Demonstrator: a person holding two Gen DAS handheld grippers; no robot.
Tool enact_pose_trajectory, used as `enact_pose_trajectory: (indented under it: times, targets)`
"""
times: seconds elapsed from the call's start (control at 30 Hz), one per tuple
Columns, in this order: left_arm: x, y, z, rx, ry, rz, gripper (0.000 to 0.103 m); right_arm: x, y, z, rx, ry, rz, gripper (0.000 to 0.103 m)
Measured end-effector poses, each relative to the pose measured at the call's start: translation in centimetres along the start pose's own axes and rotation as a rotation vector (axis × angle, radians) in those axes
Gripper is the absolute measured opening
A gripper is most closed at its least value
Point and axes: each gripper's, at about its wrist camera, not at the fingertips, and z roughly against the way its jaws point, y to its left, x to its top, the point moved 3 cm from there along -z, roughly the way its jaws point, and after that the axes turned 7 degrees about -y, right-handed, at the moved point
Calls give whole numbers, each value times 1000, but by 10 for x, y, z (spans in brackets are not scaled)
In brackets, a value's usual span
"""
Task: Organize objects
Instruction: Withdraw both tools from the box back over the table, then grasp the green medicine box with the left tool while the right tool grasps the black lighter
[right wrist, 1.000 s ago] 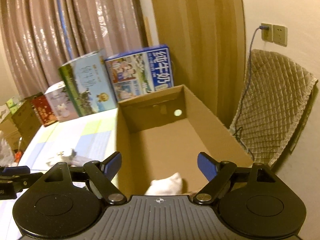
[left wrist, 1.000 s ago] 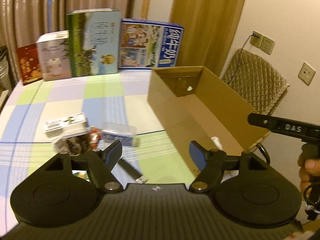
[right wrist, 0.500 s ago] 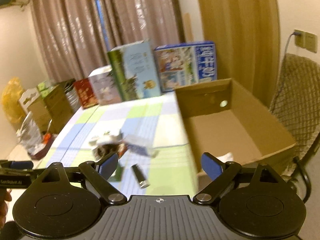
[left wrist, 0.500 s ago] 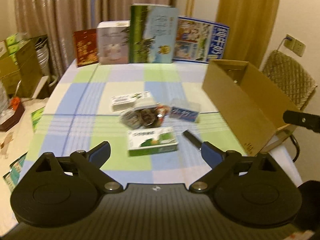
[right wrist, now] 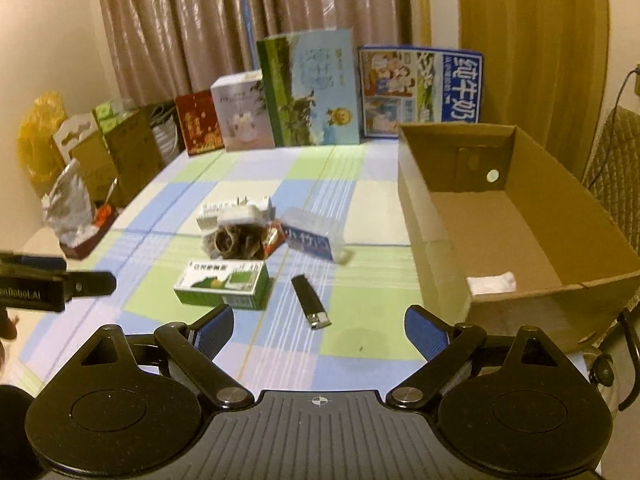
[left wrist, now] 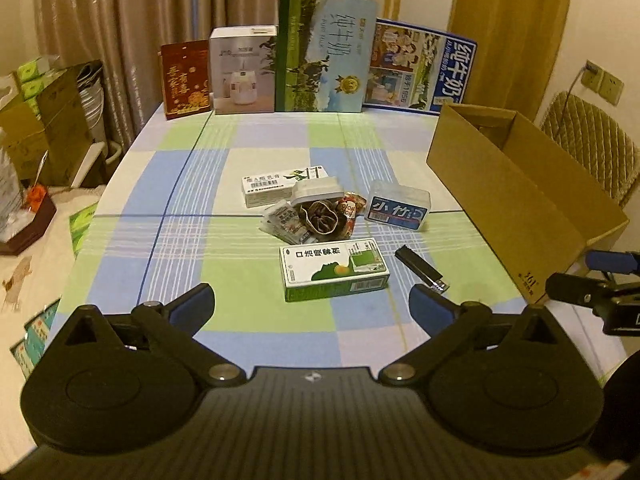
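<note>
On the checked tablecloth lies a small pile: a green-and-white box (left wrist: 334, 268) (right wrist: 222, 282), a black lighter (left wrist: 420, 269) (right wrist: 310, 300), a clear blue-labelled case (left wrist: 398, 210) (right wrist: 314, 236), a long white box (left wrist: 280, 184), a white lid (left wrist: 316, 191) and dark snack packets (left wrist: 324, 220) (right wrist: 234, 242). An open cardboard box (left wrist: 508, 196) (right wrist: 436, 236) stands at the right with one white thing (right wrist: 492, 282) inside. My left gripper (left wrist: 312, 306) hangs open and empty before the green box. My right gripper (right wrist: 318, 326) is open and empty above the table's near edge, beside the lighter.
Several tall printed cartons (left wrist: 324, 54) (right wrist: 308, 88) line the table's far edge. A padded chair (left wrist: 588, 148) stands behind the cardboard box. Brown boxes and bags (right wrist: 116, 152) crowd the floor to the left. Each view shows the other gripper at its side edge.
Both grippers have pulled back from the cardboard box and swung left, so the whole pile on the table is in view. Both stayed open and empty.
</note>
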Motion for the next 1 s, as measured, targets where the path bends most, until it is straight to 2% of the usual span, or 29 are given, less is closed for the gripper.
enact_pose_trajectory:
  times: [0.13,0.3,0.7,0.9,0.93,1.0]
  targets:
    - [2,5,-24,-17,18,-62,102,-6,2,-19,5,25,20,90]
    - [2,9,-58,-79,39,-129,102,-12,4,-53,19,66,47,89]
    - [-13,-4,-149,-202,88,-455,102,-21,-4,-127,28,165,130,84]
    - [-11,-7,-179,-292,119,-524,100,-25,-8,-149,25,195,142,84]
    - [-11,-7,-183,-311,130,-525,98,-25,-7,-152,25,197,145,84]
    - [-12,-7,-190,-358,176,-510,89,-25,-7,-157,27,200,147,84]
